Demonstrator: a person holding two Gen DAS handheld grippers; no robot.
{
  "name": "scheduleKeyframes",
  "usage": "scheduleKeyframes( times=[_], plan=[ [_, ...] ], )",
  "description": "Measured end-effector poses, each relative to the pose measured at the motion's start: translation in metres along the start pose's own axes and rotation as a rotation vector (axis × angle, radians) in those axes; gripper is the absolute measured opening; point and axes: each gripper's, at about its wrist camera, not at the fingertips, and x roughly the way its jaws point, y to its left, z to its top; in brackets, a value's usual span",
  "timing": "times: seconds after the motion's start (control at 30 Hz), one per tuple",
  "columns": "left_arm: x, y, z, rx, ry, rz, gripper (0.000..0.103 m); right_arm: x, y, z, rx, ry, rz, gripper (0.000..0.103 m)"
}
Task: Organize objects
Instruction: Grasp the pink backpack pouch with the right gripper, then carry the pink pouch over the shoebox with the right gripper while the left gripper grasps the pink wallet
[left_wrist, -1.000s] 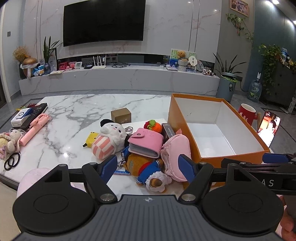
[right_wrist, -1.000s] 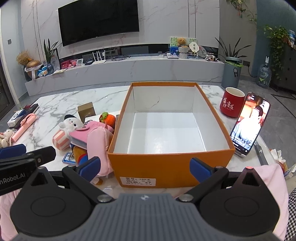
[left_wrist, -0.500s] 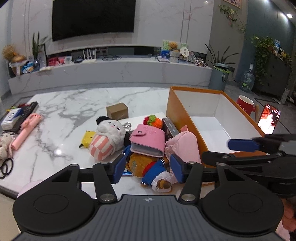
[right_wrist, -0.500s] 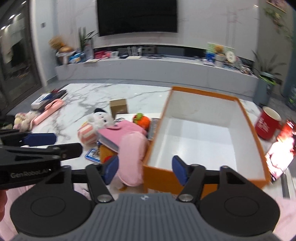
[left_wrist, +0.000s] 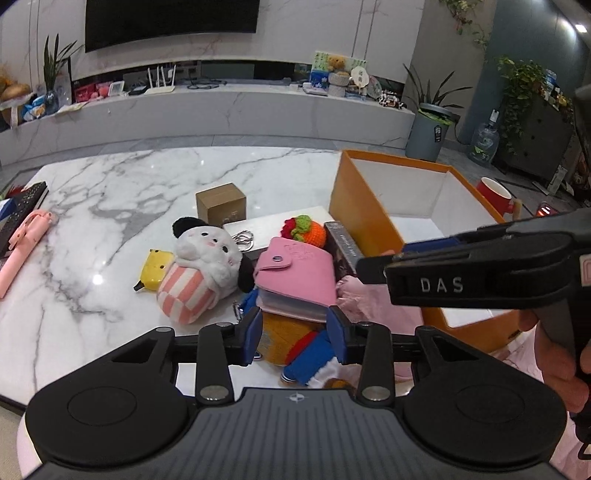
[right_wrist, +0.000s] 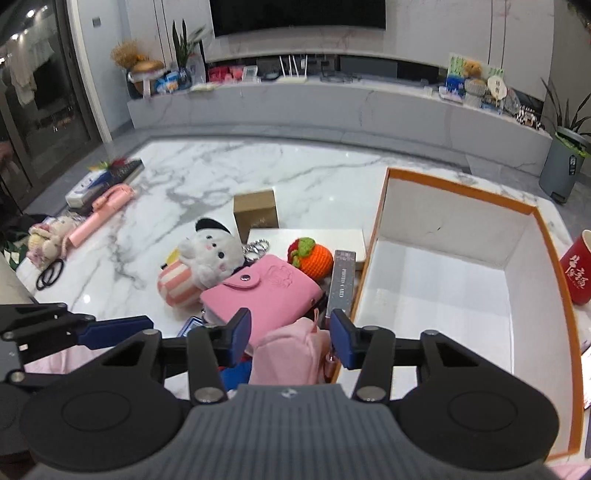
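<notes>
1. The left gripper (left_wrist: 294, 334) hangs over the near edge of the marble tabletop (left_wrist: 110, 192), its jaws narrow and closing; the orange plush toy with red and blue limbs (left_wrist: 284, 338) lies between the blue pads, but whether they press on it I cannot tell.
2. The right gripper (right_wrist: 290, 339) is at medium width and closing, with the pale pink pouch (right_wrist: 288, 354) between its pads — no firm contact shows.
3. The clutter sits in a heap near the front edge: a white plush in a pink-striped cup (left_wrist: 199, 269), a pink snap wallet (left_wrist: 295, 273), a crocheted orange fruit (right_wrist: 310, 256) and a grey box printed "PHOTO CARD" (right_wrist: 341, 284), which leans against the wall of the orange box.
4. The orange box (right_wrist: 550, 280), white inside, stands at the right side of the tabletop.
5. Behind the heap stands a small brown carton (right_wrist: 255, 214); at the left edge lie a pink selfie stick (right_wrist: 99, 214) and a remote.
6. In the left wrist view the right gripper's side crosses in front of the orange box — it reads "DAS". A red mug (right_wrist: 578, 271) with white characters stands past the box.
</notes>
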Motion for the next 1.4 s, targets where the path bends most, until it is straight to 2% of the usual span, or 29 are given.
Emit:
scheduleKeyframes(
  times=[0.03,0.07,0.1,0.27,0.47,0.63,0.83,0.9,1.03,1.07,1.1,1.3,1.4],
  plan=[
    [0.001,0.002,0.000,-0.006,0.006,-0.002,0.045,0.005,0.001,0.001,-0.001,0.016,-0.008,0.046],
    [0.002,0.004,0.001,-0.011,0.015,-0.008,0.045,0.009,0.001,0.002,-0.002,0.030,-0.011,0.037],
    [0.002,0.006,0.000,-0.016,0.025,-0.019,0.045,0.010,0.001,0.001,0.002,0.043,-0.005,0.035],
    [-0.002,0.006,-0.012,-0.014,0.068,-0.056,0.045,-0.003,0.005,-0.013,0.034,0.066,-0.006,0.027],
    [0.001,-0.004,-0.037,-0.005,0.134,-0.109,0.045,-0.021,0.011,-0.051,0.071,0.109,-0.033,0.026],
    [0.002,-0.010,-0.053,-0.007,0.164,-0.107,0.045,-0.020,0.001,-0.072,0.131,0.122,-0.027,0.035],
    [-0.007,-0.012,-0.052,0.011,0.146,-0.074,0.045,-0.004,-0.017,-0.068,0.277,0.169,0.049,0.044],
    [-0.009,-0.011,-0.051,0.013,0.140,-0.064,0.045,0.002,-0.023,-0.066,0.345,0.192,0.075,0.053],
    [-0.012,-0.013,-0.047,0.036,0.135,-0.055,0.045,0.017,-0.025,-0.067,0.438,0.235,0.089,0.053],
    [-0.012,-0.014,-0.046,0.044,0.133,-0.054,0.045,0.019,-0.026,-0.069,0.462,0.237,0.084,0.051],
    [-0.012,-0.014,-0.045,0.053,0.131,-0.053,0.045,0.020,-0.028,-0.072,0.481,0.238,0.079,0.039],
    [-0.011,0.002,-0.025,0.049,0.116,-0.124,0.045,0.007,-0.025,-0.073,0.417,0.219,0.105,0.031],
    [-0.010,0.011,-0.005,0.030,0.101,-0.146,0.050,-0.013,-0.022,-0.065,0.353,0.174,0.110,0.027]
  ],
)
